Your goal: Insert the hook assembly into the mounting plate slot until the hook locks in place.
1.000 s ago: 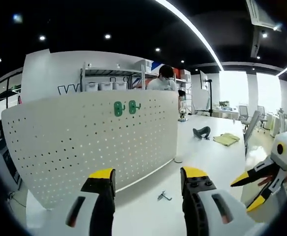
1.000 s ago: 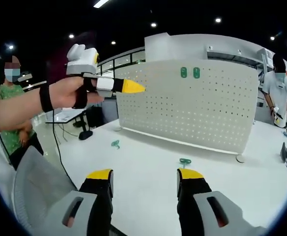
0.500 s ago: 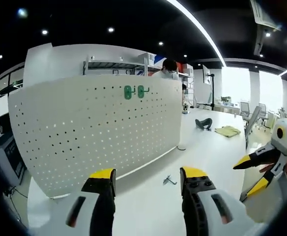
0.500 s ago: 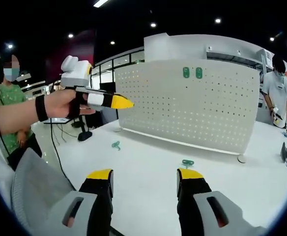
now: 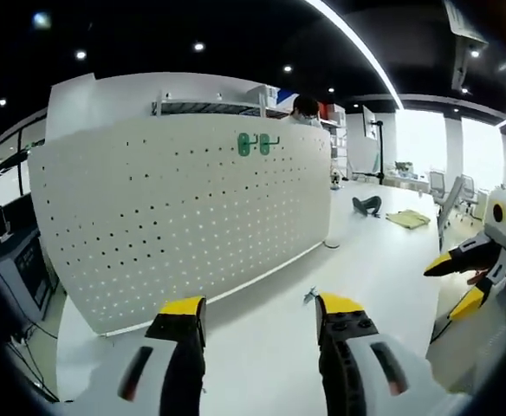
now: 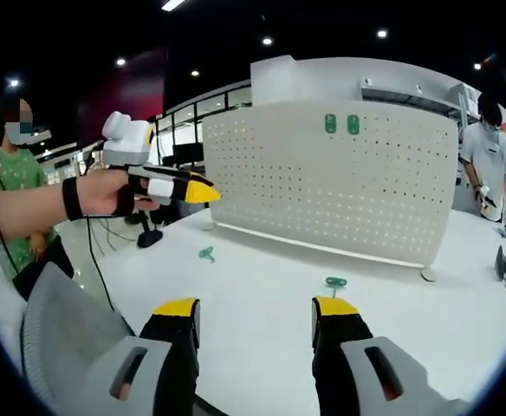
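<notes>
Two green hooks [image 6: 340,124] sit side by side high on the upright white pegboard [image 6: 340,186]; loose green hooks lie on the white table [image 6: 262,295], one [image 6: 335,282] just ahead of the right gripper [image 6: 256,308], another [image 6: 205,254] further left. Both the right gripper and the left gripper [image 5: 255,307] are held above the table, jaws apart and empty. A small metal hook [image 5: 309,296] lies near the pegboard base in the left gripper view

the small hook [image 5: 309,296] on the table is partly hidden behind the left gripper [image 5: 257,310]; its shape cannot be resolved.
</notes>
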A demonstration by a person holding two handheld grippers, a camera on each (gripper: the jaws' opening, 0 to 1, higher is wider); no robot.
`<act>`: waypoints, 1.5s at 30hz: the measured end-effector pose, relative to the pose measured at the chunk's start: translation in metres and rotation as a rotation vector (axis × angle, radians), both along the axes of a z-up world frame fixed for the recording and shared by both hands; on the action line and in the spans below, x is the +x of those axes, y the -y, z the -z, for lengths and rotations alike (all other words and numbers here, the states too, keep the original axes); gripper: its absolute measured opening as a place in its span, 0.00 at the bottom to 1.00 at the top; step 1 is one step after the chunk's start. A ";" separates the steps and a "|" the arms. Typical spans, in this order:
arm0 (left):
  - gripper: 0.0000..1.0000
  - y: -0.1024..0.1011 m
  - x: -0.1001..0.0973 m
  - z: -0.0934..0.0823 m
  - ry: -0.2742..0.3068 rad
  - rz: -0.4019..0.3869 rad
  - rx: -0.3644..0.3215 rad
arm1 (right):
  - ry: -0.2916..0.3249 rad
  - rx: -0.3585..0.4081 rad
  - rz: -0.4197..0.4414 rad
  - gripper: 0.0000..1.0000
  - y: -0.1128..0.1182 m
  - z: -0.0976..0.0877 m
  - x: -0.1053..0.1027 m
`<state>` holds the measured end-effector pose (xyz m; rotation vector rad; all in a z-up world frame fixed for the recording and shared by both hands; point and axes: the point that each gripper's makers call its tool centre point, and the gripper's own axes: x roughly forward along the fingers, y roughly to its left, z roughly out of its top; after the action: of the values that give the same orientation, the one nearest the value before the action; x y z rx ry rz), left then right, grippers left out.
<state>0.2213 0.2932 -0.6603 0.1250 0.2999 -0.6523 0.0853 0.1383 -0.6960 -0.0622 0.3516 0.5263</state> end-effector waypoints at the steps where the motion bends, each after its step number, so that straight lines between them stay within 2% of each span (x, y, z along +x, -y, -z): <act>1: 0.52 -0.003 0.000 0.003 0.002 -0.003 0.007 | -0.009 -0.003 -0.003 0.52 -0.001 0.002 -0.001; 7: 0.51 -0.024 0.000 0.021 -0.039 -0.030 0.019 | -0.015 -0.004 -0.002 0.52 -0.003 0.004 0.000; 12: 0.49 -0.035 0.000 0.029 -0.026 -0.053 0.060 | -0.017 -0.002 0.004 0.52 -0.005 0.005 0.002; 14: 0.50 -0.039 0.001 0.035 -0.036 -0.060 0.071 | -0.026 -0.011 0.000 0.52 -0.008 0.007 0.002; 19: 0.48 -0.048 0.003 0.048 -0.059 -0.081 0.060 | -0.023 -0.008 0.003 0.52 -0.009 0.006 0.003; 23: 0.45 -0.053 0.003 0.054 -0.057 -0.093 0.073 | -0.033 -0.012 0.006 0.52 -0.009 0.009 0.001; 30: 0.45 -0.066 0.004 0.070 -0.089 -0.114 0.079 | -0.048 -0.015 0.009 0.52 -0.010 0.014 -0.001; 37: 0.44 -0.083 0.003 0.095 -0.153 -0.151 0.104 | -0.054 -0.021 0.018 0.51 -0.008 0.015 -0.001; 45: 0.36 -0.098 0.011 0.108 -0.153 -0.190 0.109 | -0.068 -0.030 0.026 0.51 -0.006 0.017 -0.001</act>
<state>0.2321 0.3911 -0.7682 0.1494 0.4896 -0.4579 0.0838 0.1442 -0.7129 -0.0693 0.4261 0.4982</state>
